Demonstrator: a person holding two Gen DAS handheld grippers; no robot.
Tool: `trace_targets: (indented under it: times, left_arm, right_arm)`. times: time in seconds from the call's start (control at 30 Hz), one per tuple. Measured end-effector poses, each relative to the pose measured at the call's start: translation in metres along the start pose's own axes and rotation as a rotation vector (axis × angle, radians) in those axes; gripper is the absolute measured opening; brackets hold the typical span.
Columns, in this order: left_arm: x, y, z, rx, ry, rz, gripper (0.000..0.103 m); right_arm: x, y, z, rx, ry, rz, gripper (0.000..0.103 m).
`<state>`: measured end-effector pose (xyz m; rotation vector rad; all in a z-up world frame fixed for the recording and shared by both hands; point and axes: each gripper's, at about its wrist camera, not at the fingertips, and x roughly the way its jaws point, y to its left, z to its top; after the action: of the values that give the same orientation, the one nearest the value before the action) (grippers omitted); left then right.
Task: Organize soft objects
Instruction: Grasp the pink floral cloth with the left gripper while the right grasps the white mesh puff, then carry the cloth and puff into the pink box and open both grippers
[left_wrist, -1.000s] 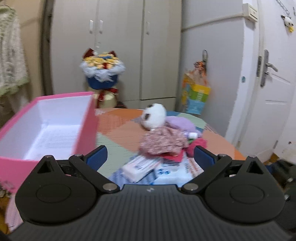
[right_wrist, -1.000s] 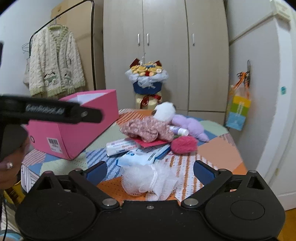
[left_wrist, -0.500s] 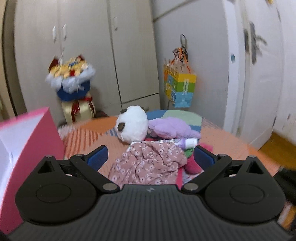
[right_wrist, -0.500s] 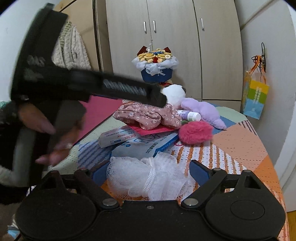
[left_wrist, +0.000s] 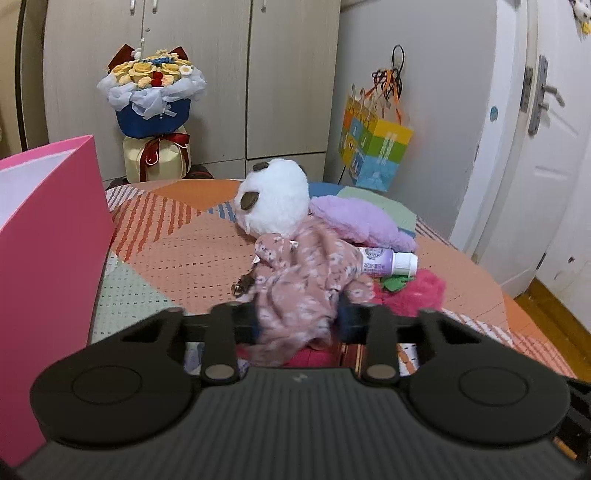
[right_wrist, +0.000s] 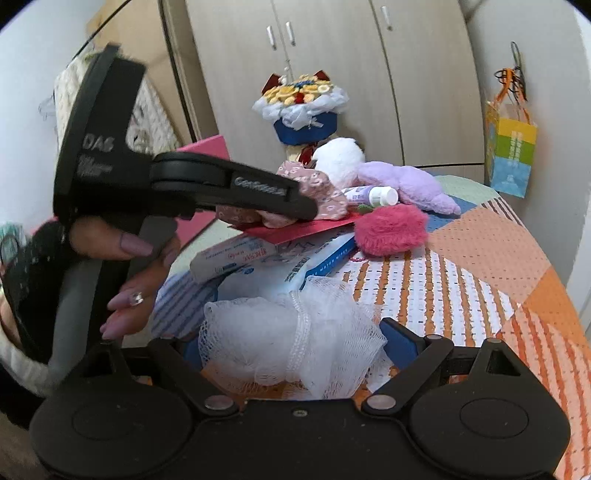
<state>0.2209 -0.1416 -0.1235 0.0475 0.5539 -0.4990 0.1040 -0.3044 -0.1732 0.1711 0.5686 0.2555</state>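
Nearest you, your right gripper (right_wrist: 291, 349) straddles the white mesh pouf (right_wrist: 291, 343) at the table's (right_wrist: 461, 280) front edge; its jaws are closing, blue pads either side of the netting, but they don't look pressed in yet, so call it not gripped. A second ago the pouf lay just ahead of the jaws; now it sits between them, so the right hand has dropped onto its target. Your left gripper (left_wrist: 297, 321) has changed more: a second ago its jaws were spread wide, facing the open pink box (left_wrist: 48, 258); half a second ago it had swung over the floral cloth (left_wrist: 310, 273), still wide; now the jaws are closing and already pinch the near fold of that cloth, which bunches between the pads. From the right view your left hand (right_wrist: 122, 266) squeezes the handle, gripper tip on the cloth. The cloth still lies on the pile, on the red card (right_wrist: 314, 227) and wipes packs (right_wrist: 280, 262), not lifted. Past it are the pink pompom (right_wrist: 391, 229), small bottle (right_wrist: 369, 194), purple plush (right_wrist: 406, 182) and panda plush (right_wrist: 341, 160), all untouched. The box stands to the left, well apart from the pile. Meaning, as I read it: both grabs are just starting, nothing is sorted yet, and the cloth looks first to go, likely into the box. Watch that it doesn't drag the card or bottle.
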Motion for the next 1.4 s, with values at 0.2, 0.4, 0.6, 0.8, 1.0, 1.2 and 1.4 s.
trace_targets:
  times: [0.2,0.4,0.6,0.8,1.0,1.2,1.4]
  left_arm:
    - [-0.016,0.003,-0.008,-0.029,-0.072,-0.012,0.018]
    - [-0.039,0.006,-0.010,-0.057,-0.124,-0.018,0.017]
    - [-0.069,0.012,-0.017,-0.058,-0.129,-0.020,0.017]
    - [-0.103,0.024,-0.033,-0.077,-0.105,-0.044,0.017]
    - [-0.135,0.037,-0.052,-0.075,-0.043,-0.074,0.017]
    - [-0.157,0.062,-0.071,-0.122,0.083,-0.118,0.017]
    - [-0.183,0.088,-0.076,-0.218,0.201,-0.163,0.017]
  right_arm:
    - [-0.007,0.002,-0.005,-0.016,-0.024,-0.003,0.058]
    - [-0.013,0.007,-0.005,-0.052,-0.039,-0.027,0.048]
    - [-0.023,0.013,-0.002,-0.067,-0.053,-0.054,0.048]
    - [-0.029,0.021,-0.003,-0.079,-0.038,-0.084,0.049]
    - [-0.034,0.029,-0.001,-0.077,0.002,-0.059,0.049]
    - [-0.040,0.045,0.004,-0.073,0.054,0.017,0.049]
    - [-0.042,0.076,0.013,-0.097,0.125,0.106,0.049]
